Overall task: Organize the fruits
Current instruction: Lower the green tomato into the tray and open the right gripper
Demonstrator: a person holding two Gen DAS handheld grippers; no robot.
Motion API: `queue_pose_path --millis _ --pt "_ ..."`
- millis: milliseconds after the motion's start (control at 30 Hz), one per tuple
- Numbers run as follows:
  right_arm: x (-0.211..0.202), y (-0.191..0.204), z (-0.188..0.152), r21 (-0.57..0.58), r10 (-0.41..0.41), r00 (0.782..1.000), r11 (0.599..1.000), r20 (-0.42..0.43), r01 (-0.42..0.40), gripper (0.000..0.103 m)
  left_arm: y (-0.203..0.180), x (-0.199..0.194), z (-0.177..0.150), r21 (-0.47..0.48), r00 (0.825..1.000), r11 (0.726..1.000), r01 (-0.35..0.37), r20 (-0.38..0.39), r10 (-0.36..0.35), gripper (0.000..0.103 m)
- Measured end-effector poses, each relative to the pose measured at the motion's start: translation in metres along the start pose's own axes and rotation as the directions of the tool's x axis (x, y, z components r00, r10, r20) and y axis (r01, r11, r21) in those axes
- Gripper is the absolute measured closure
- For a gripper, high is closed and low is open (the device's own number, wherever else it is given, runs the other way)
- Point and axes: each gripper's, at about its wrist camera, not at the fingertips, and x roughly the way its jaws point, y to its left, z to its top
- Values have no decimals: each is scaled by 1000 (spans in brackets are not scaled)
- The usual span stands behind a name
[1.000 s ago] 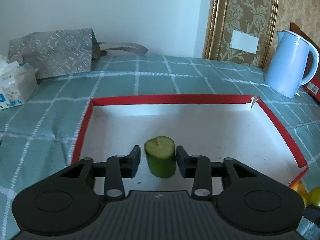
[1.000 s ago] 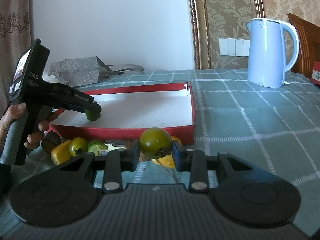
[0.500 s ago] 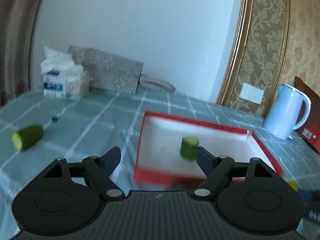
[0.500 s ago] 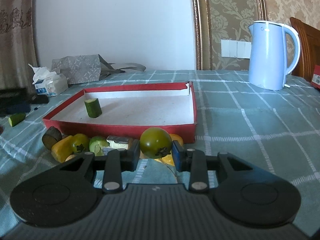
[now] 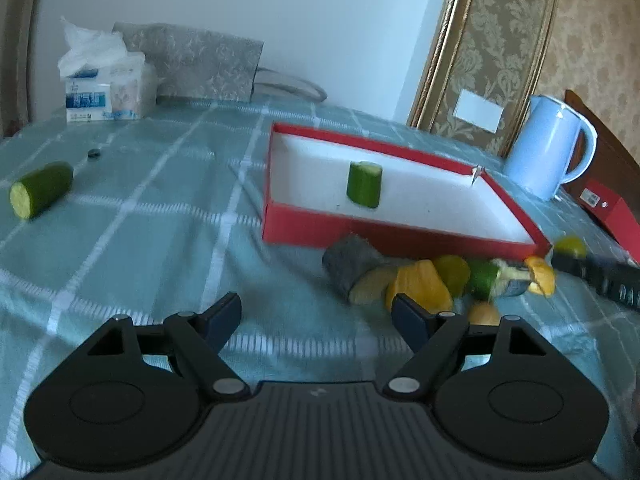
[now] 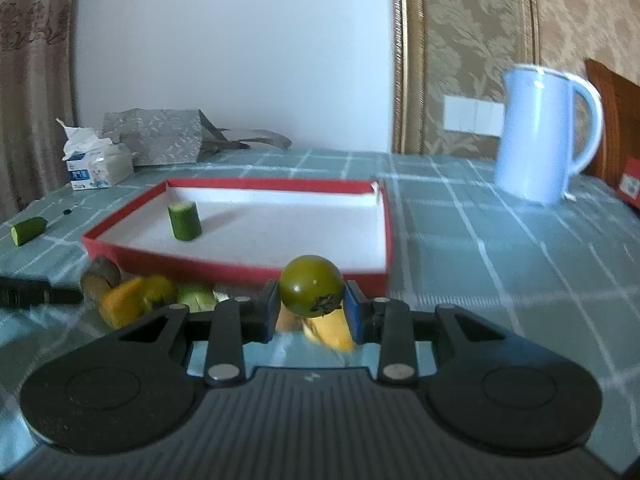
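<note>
The left tool [image 5: 316, 316] hangs over the checked cloth of the desk [image 5: 152, 240] with its jaws spread wide and nothing between them — they have just been opening. A cut cucumber piece [image 5: 364, 184] stands upright inside the red tray [image 5: 360, 228], near its left wall. A second cucumber piece [image 5: 40, 194] lies on its side well to the left of the tray. The right tool [image 6: 312, 312] is clamped on a green tomato [image 6: 311, 290], just in front of the tray's near wall. A loose pile of yellow and green fruit pieces [image 5: 440, 280] sits on the cloth beside that wall — a blue kettle [image 6: 540, 136] stands behind to the right.
</note>
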Motion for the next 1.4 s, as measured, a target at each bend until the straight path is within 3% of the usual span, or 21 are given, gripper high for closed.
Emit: queue_pose_path --millis 67,200,367,600,667,700,767,833,867,1033,1233,1400 --pt "5 4 15 -35 -6 1000 999 23 7 71 5 -6 -1 -21 999 999 42 28 -41 14" --pt "33 11 42 -90 -24 999 996 32 27 71 10 -1 2 -63 999 997 36 -5 -36 14" --pt "85 17 56 -105 -24 998 994 -55 18 71 14 -1 3 -91 999 995 51 -2 -52 14" --pt "130 22 58 -75 -11 987 997 -158 -1 71 6 0 2 -48 999 998 36 -9 -37 13" --pt "133 25 57 -94 -23 986 996 -163 8 59 5 0 2 -43 999 998 36 -9 -36 13" --pt "131 24 57 -91 -30 989 996 -148 16 46 5 1 2 -42 999 999 35 -9 -35 13" --pt "117 23 60 -111 -52 994 993 -101 41 41 5 1 2 -43 999 998 36 -9 -36 13" --pt "95 18 64 -114 -72 997 991 -31 68 24 6 1 2 -44 999 998 35 -8 -36 13" --pt "82 14 65 -98 -81 997 992 8 82 21 5 1 2 -43 999 999 33 -7 -33 13" --pt "25 -6 51 -17 -166 978 985 123 170 20 2 0 1 -26 1000 1000 12 2 -12 13" --pt "5 -18 12 68 -240 964 970 116 233 13 -4 -8 0 1 998 1000 -24 60 24 13" --pt "4 -17 9 61 -240 963 970 122 234 13 -1 -6 9 -101 998 995 -21 55 27 13"
